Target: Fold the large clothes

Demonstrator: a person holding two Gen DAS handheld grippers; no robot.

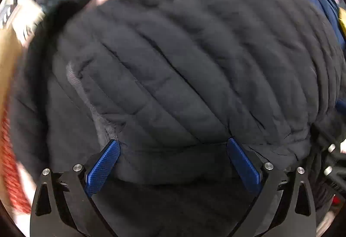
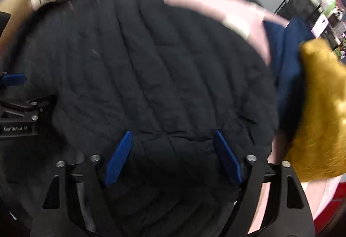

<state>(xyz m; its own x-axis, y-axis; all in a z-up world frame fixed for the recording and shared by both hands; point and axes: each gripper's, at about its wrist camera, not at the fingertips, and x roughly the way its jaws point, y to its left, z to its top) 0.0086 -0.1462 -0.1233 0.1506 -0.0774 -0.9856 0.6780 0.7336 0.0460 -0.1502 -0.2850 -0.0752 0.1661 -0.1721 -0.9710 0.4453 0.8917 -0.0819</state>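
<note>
Left wrist view: the black quilted jacket fills nearly the whole frame, its puffed channels running diagonally from upper left to lower right. The left gripper sits at the bottom centre with its blue pads spread wide apart; the jacket's lower hem bulges between them, but nothing is pinched. A grey lining shows at a fold on the left. Blurred red cloth lies at the left edge.

Right wrist view: the jacket again covers the centre and left. The right gripper at the bottom is likewise spread open over the fabric, holding nothing. The left gripper's body appears at the left edge. A pink cloth lies at upper right, a navy cloth beside it, and a mustard cloth at the right edge, just beside the jacket.

Likely risks: the padding is thick and slippery, so a closing gripper may catch only the top layer, leaving the fold uneven; the mustard cloth could get dragged along if the right gripper closes too far over.
</note>
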